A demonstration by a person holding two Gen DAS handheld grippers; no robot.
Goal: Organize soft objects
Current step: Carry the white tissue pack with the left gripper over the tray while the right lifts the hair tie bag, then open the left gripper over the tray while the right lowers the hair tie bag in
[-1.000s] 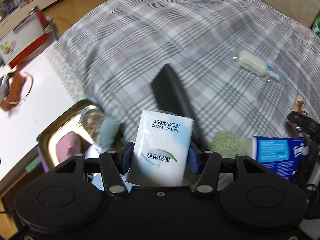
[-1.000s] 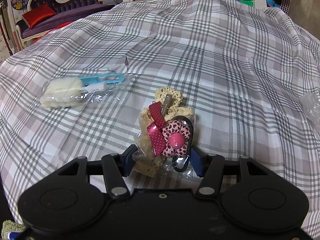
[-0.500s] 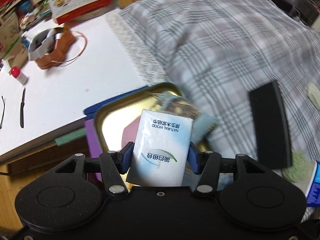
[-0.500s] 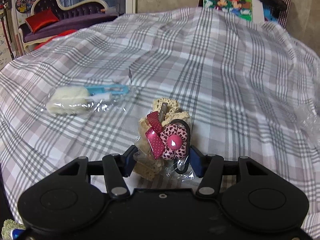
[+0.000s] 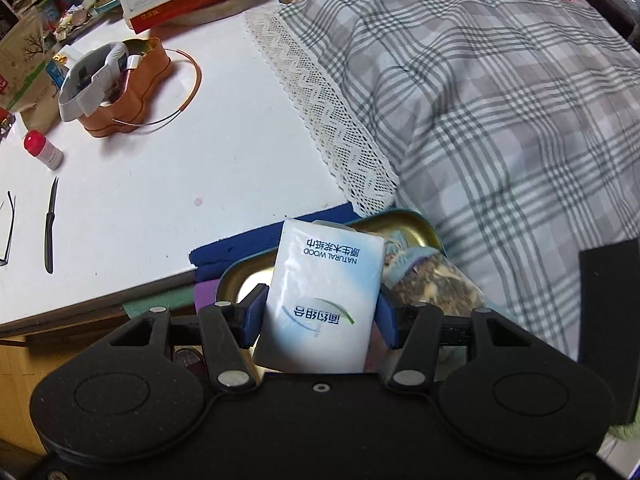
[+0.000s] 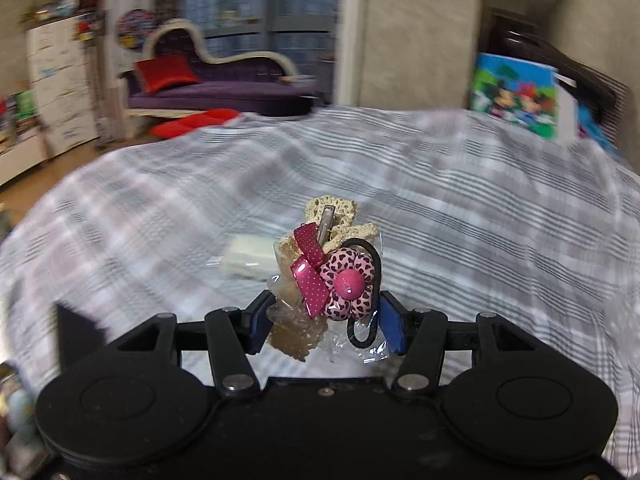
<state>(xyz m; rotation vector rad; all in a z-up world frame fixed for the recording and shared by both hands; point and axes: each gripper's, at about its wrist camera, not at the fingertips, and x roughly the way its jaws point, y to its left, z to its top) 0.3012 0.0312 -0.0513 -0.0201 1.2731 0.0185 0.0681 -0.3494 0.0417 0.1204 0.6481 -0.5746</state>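
The left gripper (image 5: 318, 316) clamps a tissue pack (image 5: 322, 300) directly over the gold tin (image 5: 416, 226), seemingly poised to drop it in, while the right gripper (image 6: 324, 320) pinches a bag of hair ties (image 6: 332, 280) above the bed (image 6: 480, 216), apparently awaiting its turn.

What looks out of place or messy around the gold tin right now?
The patterned packet lies askew, slumped over the gold tin's right rim instead of inside. The tissue pack isn't in yet; the left gripper holds it above.
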